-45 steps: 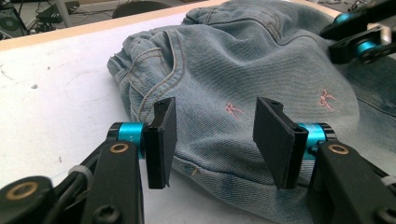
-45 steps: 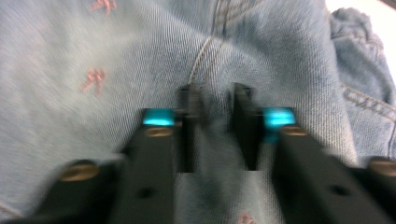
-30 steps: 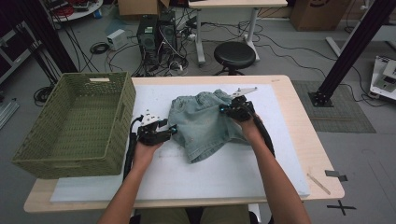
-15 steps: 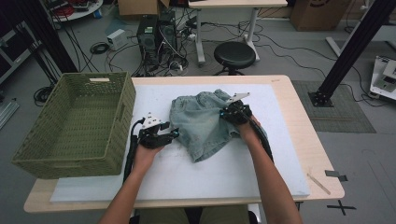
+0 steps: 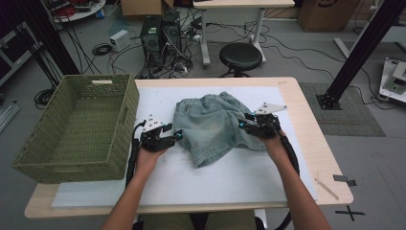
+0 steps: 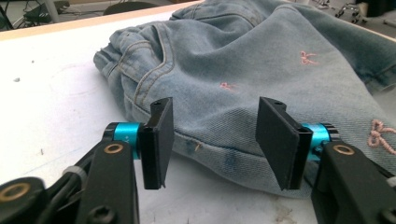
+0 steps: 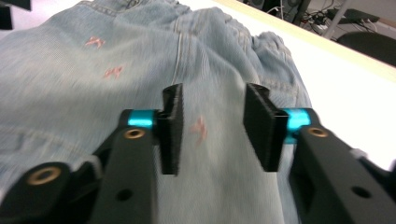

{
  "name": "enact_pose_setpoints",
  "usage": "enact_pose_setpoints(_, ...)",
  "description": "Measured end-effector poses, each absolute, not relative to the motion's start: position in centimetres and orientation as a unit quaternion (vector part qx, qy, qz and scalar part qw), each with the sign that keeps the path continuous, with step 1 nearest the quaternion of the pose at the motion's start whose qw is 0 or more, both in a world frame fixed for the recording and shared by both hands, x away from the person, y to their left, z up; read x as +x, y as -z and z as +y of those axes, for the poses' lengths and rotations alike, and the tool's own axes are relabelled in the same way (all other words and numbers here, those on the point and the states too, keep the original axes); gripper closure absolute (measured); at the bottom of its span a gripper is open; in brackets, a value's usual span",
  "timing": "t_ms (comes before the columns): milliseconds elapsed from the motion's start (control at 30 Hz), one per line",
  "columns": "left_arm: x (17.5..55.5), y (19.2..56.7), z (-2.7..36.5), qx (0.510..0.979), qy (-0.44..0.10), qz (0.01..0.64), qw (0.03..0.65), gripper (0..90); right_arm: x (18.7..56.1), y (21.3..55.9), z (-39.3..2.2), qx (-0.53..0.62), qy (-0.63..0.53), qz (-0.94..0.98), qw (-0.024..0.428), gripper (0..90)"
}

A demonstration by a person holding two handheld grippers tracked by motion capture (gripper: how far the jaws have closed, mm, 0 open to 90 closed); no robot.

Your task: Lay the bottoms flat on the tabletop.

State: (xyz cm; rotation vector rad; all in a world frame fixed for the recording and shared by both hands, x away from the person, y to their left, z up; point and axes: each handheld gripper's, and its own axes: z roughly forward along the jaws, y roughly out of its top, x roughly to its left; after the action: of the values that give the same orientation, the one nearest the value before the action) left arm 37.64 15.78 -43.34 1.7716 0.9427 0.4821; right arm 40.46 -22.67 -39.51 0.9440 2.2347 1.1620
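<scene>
Green basket (image 5: 76, 129) is sitting at the left end of the bench (image 5: 306, 143). The left gripper (image 5: 178, 135) is hanging just off the left edge of the denim shorts (image 5: 215, 127) lying mid-bench — jaws open, nothing in them. The right gripper (image 5: 242, 124) is hovering over the shorts' right side, jaws just been opening — nothing pinched.

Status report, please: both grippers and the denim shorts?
Left gripper open at shorts edge. Right gripper just opened, nothing between fingers. Nothing in the way.
</scene>
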Motion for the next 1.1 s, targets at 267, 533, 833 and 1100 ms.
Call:
enact_pose_setpoints(267,37.8,43.3,15.4,0.735,-0.195,0.387,0.521,40.8,36.4,40.8,-24.7,0.329,-0.411,0.824,0.209,56.8)
enact_pose_setpoints(533,38.0,43.3,14.9,0.734,-0.193,0.384,0.526,40.5,33.5,41.7,-24.0,0.267,-0.428,0.845,0.179,68.3)
enact_pose_setpoints(833,37.9,43.3,14.9,0.736,-0.191,0.384,0.524,40.4,35.0,44.0,-22.3,0.282,-0.386,0.865,0.154,68.3)
enact_pose_setpoints(1100,37.9,43.4,14.8,0.737,-0.190,0.383,0.524,40.4,37.1,44.1,-22.4,0.344,-0.354,0.850,0.184,72.7)
